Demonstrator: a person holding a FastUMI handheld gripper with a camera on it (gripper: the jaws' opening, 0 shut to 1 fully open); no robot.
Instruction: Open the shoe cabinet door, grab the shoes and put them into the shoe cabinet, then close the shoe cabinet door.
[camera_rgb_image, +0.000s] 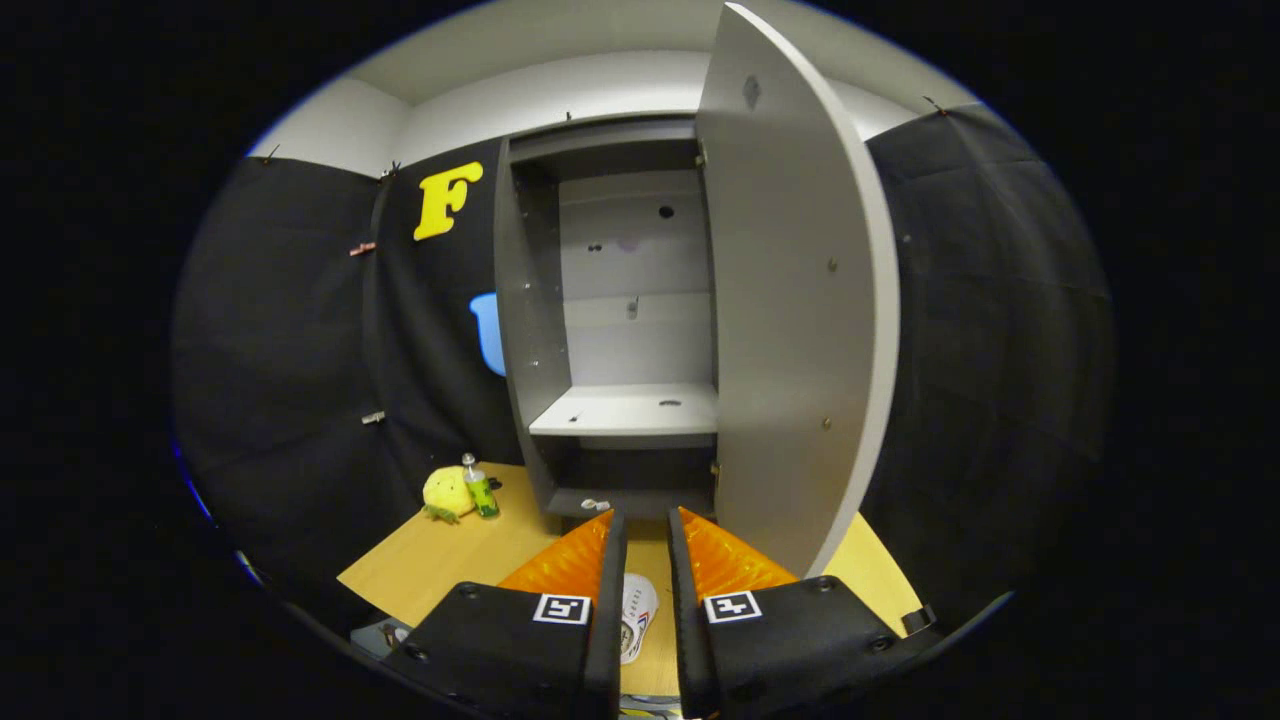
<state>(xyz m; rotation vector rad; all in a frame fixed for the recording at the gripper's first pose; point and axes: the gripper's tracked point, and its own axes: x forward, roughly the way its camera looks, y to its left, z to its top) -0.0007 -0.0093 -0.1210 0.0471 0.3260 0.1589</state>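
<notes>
so the shoe cabinet (610, 300) door (800, 300) is swung open already, shelf (630, 408) bare, and the shoe (637, 610) sits on the table (470, 560) between the gripper (646, 530) fingers, narrow gap, not clamped yet I think, so grabbing's next

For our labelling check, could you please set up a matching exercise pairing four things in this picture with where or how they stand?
Things:
1. grey cabinet door
2. white shoe
3. yellow plush toy
4. small green bottle

Places or states:
A. on the wooden table, left of the grey shoe cabinet, farthest from it
B. swung open
C. upright between the toy and the cabinet
D. on the table, seen between the fingers of the gripper, which are apart

Pairs: 1-B, 2-D, 3-A, 4-C
</notes>
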